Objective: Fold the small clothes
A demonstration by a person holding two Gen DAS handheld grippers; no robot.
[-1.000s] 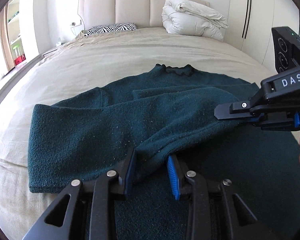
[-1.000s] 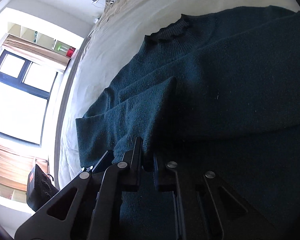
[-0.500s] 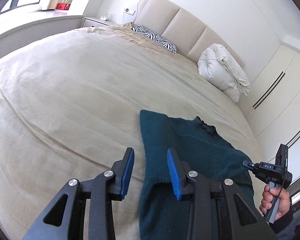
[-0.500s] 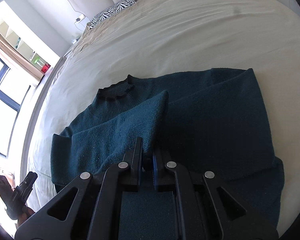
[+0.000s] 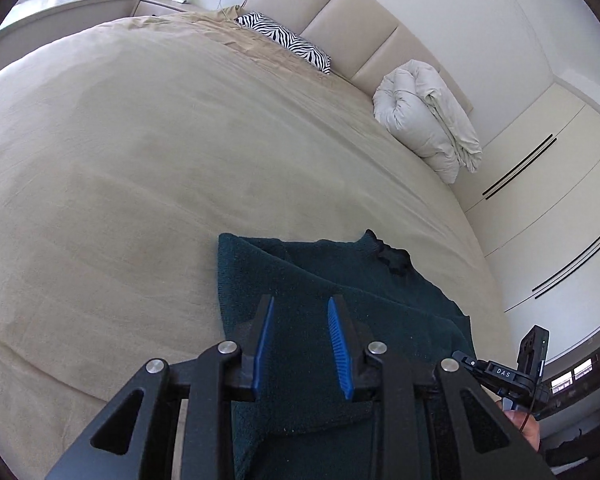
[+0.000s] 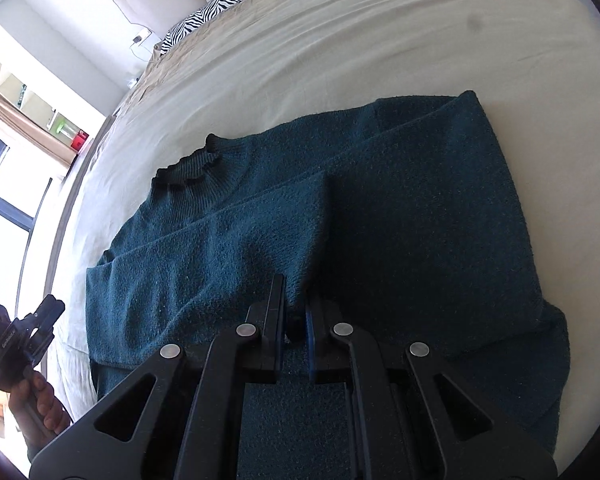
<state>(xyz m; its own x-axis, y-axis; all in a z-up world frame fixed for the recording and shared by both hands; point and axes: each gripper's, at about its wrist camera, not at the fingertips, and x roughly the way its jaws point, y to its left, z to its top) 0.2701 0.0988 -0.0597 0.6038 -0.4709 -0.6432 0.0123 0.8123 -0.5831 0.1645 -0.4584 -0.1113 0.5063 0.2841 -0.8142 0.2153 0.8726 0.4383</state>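
Observation:
A dark teal knit sweater lies flat on the beige bed, its frilled collar pointing toward the headboard. My left gripper hovers low over the sweater's left edge. Its jaws are closing with fabric showing between the blue pads, which do not visibly press on it. In the right wrist view one sleeve lies folded across the sweater. My right gripper is shut on that sleeve's end. Each gripper appears in the other's view: the right one, and the left one in a person's hand.
A zebra-print pillow and a rolled white duvet sit by the padded headboard. White wardrobe doors stand to the right of the bed. A window is at the far left. Bare bedspread stretches beyond the sweater.
My left gripper has swung to the sweater's left edge, rolled, and narrowed its jaws. My right gripper has drawn back with the sleeve still pinched, so more of the sweater shows.

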